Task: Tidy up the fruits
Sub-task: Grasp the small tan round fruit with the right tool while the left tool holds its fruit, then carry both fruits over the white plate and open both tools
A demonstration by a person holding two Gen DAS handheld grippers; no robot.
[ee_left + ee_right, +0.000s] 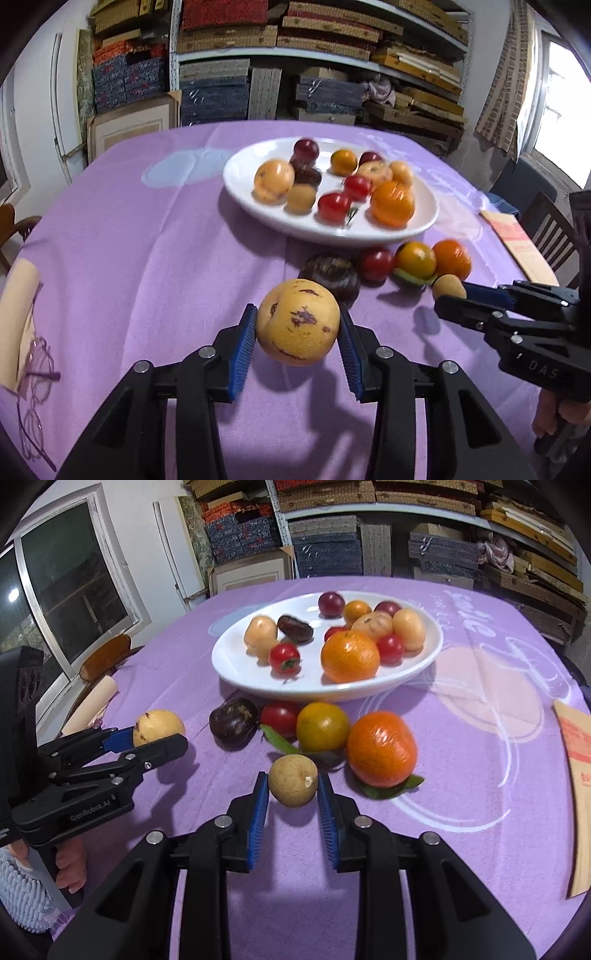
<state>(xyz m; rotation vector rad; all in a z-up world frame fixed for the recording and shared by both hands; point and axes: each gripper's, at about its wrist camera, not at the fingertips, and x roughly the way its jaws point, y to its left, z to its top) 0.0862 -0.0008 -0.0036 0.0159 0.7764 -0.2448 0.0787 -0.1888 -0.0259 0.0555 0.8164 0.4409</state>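
My left gripper (297, 314) is shut on a yellow fruit with purple specks (298, 326), held just above the purple cloth; the right wrist view shows the same fruit (159, 722) at the left. A small tan longan (293, 784) sits between the blue pads of my right gripper (292, 780), which is shut on it. The white plate (258, 218) beyond holds several fruits. In front of the plate lie a dark brown fruit (233, 722), a red tomato (279, 716), a yellow-orange tomato (322, 726) and a mandarin (381, 748).
A brown envelope (576, 775) lies at the cloth's right edge. A rolled paper (96, 701) and a wooden chair (107, 657) are at the left edge. Shelves packed with boxes stand behind the table.
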